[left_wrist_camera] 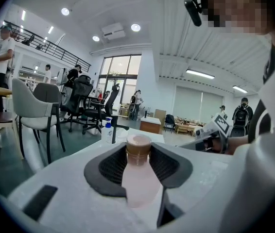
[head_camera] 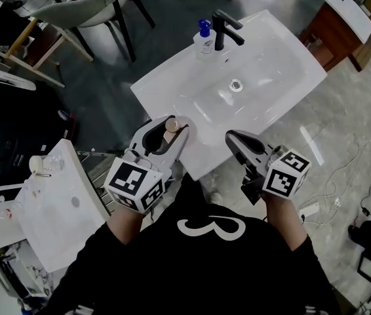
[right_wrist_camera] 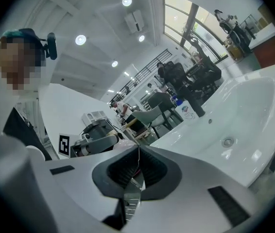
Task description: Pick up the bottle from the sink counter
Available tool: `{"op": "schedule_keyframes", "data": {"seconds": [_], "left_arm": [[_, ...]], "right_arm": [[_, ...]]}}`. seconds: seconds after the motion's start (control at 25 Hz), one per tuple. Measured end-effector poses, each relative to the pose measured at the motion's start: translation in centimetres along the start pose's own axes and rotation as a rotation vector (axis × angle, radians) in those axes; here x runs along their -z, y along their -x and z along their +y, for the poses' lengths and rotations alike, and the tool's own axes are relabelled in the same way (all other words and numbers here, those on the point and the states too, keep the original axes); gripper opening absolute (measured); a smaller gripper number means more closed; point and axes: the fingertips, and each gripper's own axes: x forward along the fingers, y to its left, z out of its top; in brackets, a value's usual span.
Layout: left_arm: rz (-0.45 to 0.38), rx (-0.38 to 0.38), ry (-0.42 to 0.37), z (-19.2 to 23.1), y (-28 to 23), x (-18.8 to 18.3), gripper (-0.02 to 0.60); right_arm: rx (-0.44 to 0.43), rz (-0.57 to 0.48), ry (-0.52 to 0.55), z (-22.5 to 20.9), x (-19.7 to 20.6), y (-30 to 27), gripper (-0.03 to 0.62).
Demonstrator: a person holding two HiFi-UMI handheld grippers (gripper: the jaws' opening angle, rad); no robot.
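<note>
A pale pink bottle [left_wrist_camera: 138,171] with a brown cap [head_camera: 171,125] sits between the pads of my left gripper [head_camera: 168,135], which is shut on its body, cap pointing away from me. It is held over the near left corner of the white sink counter [head_camera: 172,87]; whether it still touches the counter I cannot tell. My right gripper [head_camera: 231,138] hovers at the counter's near edge, jaws shut together with nothing in them [right_wrist_camera: 137,165]. In the right gripper view the left gripper [right_wrist_camera: 96,142] shows off to the left.
A black faucet [head_camera: 223,28] and a blue-pump soap bottle [head_camera: 204,39] stand at the basin's far rim. A second white basin [head_camera: 61,209] lies at lower left. Chairs [head_camera: 80,8] stand at upper left, a wooden cabinet [head_camera: 336,28] at upper right, cables [head_camera: 343,176] on the floor.
</note>
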Motion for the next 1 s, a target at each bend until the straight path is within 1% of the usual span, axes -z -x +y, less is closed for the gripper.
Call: {"op": "schedule_keyframes", "data": {"seconds": [0.16, 0.28, 0.44, 0.6, 0.72, 1.0], "left_arm": [[0.007, 0.010, -0.022, -2.8, 1.3, -0.4, 0.152], [0.012, 0.031, -0.043, -5.2, 2.3, -0.8, 0.152], [0.017, 0.046, -0.063, -8.2, 3.6, -1.1, 0.152], [-0.003, 0.059, -0.065, -10.8, 4.9, -1.6, 0.152], [-0.025, 0.070, -0.066, -12.4, 6.0, -2.5, 0.152], [-0.074, 0.088, -0.068, -15.5, 8.2, -4.6, 0.152]], "right_arm": [[-0.018, -0.001, 0.063, 2.0, -0.5, 1.5, 0.014], [-0.026, 0.001, 0.115, 3.6, -0.9, 3.0, 0.014], [-0.090, -0.061, 0.126, 6.5, -2.4, 5.5, 0.014], [-0.111, -0.085, 0.208, 8.9, -3.4, 7.8, 0.014], [-0.129, -0.095, 0.249, 10.5, -4.1, 9.2, 0.014], [-0.160, -0.061, 0.335, 13.6, -4.9, 11.0, 0.014]]}}
